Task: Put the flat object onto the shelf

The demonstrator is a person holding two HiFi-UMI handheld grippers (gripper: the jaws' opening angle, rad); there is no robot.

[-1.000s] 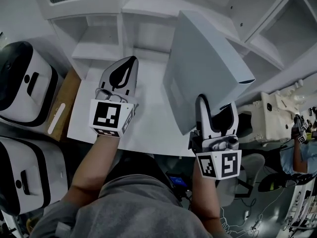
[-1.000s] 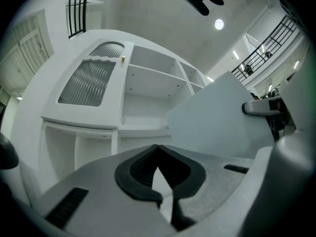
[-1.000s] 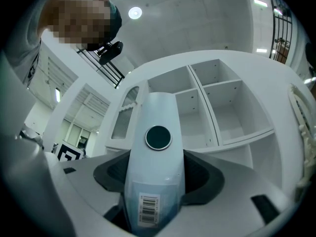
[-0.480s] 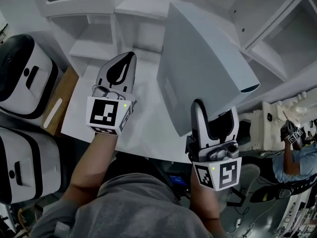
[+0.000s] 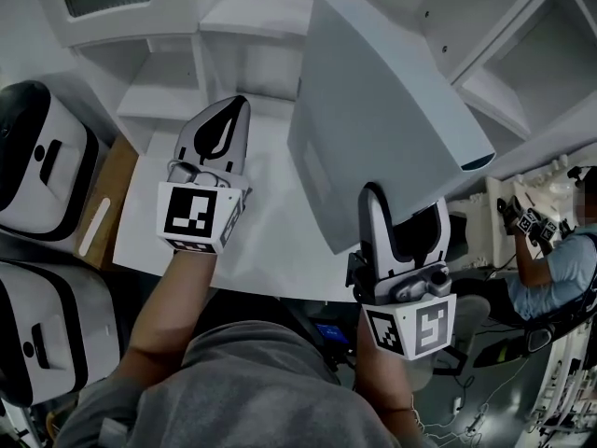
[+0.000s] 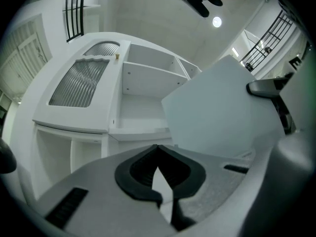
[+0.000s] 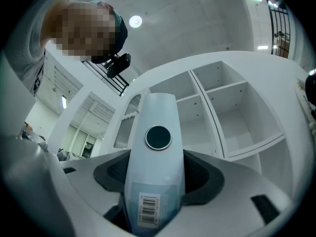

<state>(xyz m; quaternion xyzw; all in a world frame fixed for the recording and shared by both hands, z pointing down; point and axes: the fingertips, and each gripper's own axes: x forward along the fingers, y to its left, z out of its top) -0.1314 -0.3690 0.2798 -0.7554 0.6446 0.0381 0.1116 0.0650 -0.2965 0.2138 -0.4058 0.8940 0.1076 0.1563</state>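
Note:
A flat pale grey-blue object stands tilted on edge above the white table, in front of the white shelf unit. My right gripper is shut on its lower edge. In the right gripper view the flat object shows edge-on, with a dark round spot and a barcode label, pinched in my right gripper before open shelf compartments. My left gripper hovers shut and empty over the table, left of the object. The left gripper has the flat object at its right.
Two white-and-black machines stand at the left beside a wooden board. Another person with a marked gripper is at the far right. A louvered panel tops the shelf's left section.
The flat object has moved a little left and toward the shelf in my right gripper. My left gripper has drifted slightly left, still shut.

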